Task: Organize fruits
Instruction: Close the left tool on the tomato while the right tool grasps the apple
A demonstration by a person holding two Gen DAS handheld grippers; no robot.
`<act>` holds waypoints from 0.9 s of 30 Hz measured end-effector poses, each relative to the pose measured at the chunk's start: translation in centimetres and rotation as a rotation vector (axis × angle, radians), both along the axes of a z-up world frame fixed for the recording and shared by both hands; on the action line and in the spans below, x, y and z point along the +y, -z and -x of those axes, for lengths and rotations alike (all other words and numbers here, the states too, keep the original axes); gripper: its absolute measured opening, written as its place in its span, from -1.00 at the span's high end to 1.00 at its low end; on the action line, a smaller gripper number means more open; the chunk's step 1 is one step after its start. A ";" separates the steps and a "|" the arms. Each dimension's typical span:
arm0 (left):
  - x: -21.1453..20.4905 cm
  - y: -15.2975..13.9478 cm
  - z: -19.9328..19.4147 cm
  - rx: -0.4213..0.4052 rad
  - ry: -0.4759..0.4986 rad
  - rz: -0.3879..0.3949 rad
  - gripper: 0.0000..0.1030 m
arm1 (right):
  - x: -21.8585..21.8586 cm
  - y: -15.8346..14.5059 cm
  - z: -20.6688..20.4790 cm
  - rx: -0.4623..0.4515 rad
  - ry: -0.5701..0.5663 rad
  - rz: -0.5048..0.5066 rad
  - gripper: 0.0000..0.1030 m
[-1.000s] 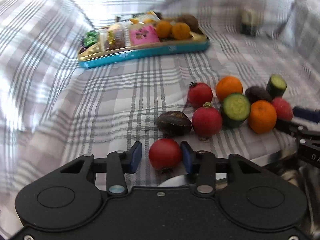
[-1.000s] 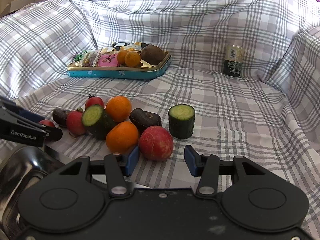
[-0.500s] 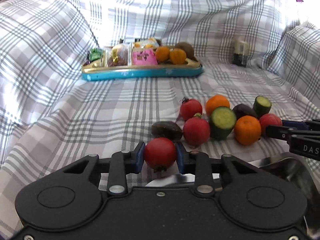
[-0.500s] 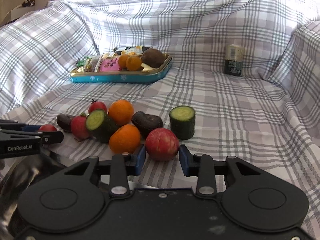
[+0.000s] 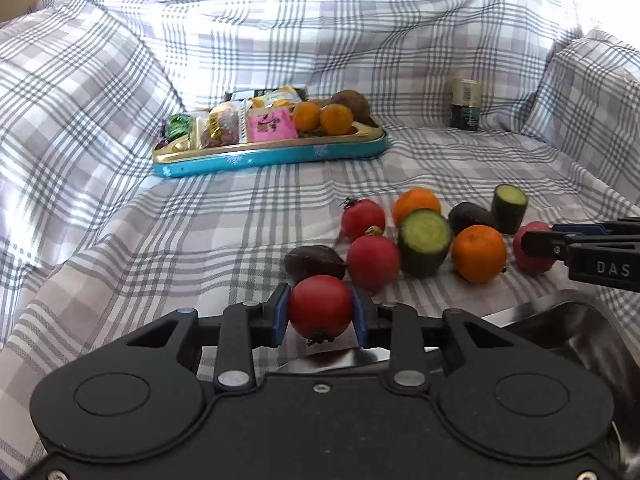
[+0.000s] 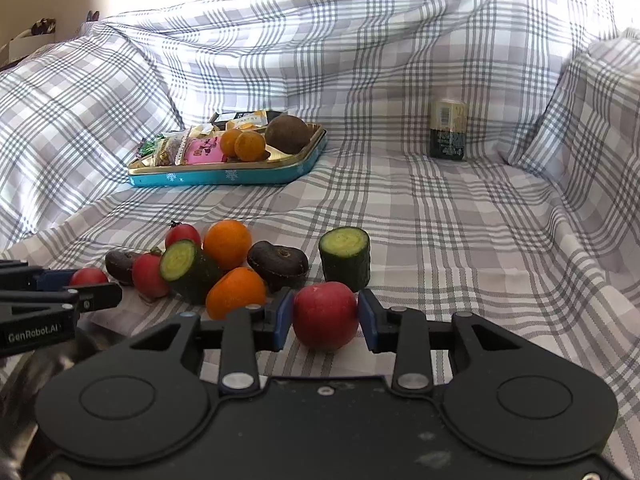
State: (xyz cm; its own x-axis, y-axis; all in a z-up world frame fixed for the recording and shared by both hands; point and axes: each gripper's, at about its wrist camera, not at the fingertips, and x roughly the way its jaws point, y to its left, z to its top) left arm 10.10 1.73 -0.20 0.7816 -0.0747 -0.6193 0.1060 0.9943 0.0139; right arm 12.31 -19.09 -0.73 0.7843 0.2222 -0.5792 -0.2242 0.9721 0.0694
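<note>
Grasping done: my left gripper [image 5: 320,311] pinches a tomato [image 5: 320,306], right gripper [image 6: 325,317] a radish [image 6: 325,315]; next I lift both toward the near bowl [image 5: 576,326].

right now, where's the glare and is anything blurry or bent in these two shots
Left wrist view: the checked cloth is washed out along the top and at far left, its lines bow from the fisheye, and the red fruit looks slightly smeared. Right wrist view: blown-out white at top left, fruit sharp.

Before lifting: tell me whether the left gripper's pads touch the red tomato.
Touching: the left wrist view shows both blue pads pressed against the red tomato.
</note>
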 end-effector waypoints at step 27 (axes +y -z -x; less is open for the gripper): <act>0.5 -0.1 0.0 -0.008 -0.034 0.002 0.22 | 0.5 0.4 0.1 -0.014 0.029 0.046 0.33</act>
